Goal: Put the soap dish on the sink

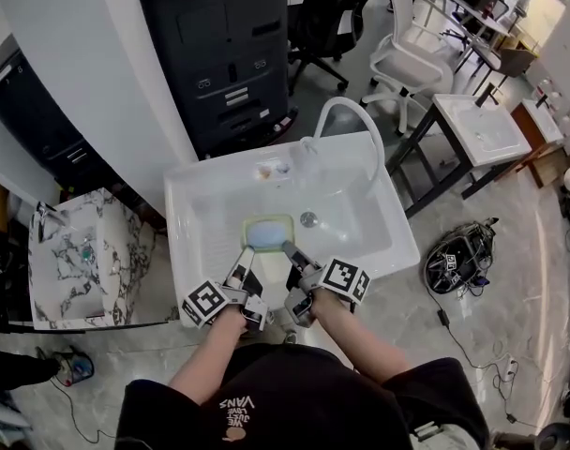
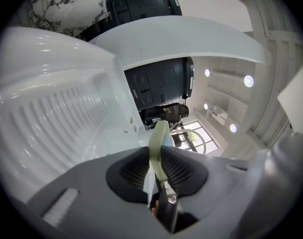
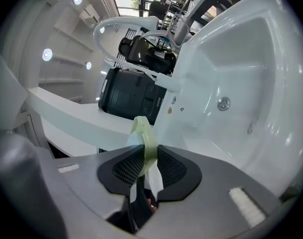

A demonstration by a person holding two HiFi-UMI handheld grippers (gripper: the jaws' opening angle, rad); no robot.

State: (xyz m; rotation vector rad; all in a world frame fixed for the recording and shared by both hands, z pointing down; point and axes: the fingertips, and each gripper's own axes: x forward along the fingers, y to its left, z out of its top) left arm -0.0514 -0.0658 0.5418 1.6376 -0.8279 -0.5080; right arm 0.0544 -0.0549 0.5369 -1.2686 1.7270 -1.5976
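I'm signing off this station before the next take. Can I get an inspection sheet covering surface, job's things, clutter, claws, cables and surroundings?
Surface: white sink with a drain in the basin and an arched faucet at the back.
Job's things: green-rimmed soap dish over the basin's near side; can't tell whether it touches the basin.
Clutter: one small item on the back ledge, too small to identify.
Claws: left claw and right claw are each shut on the dish's near rim.
Cables: cable tangle on the floor, right of the sink.
Surroundings: dark cabinet, office chairs, marbled basin at left, second sink at right.
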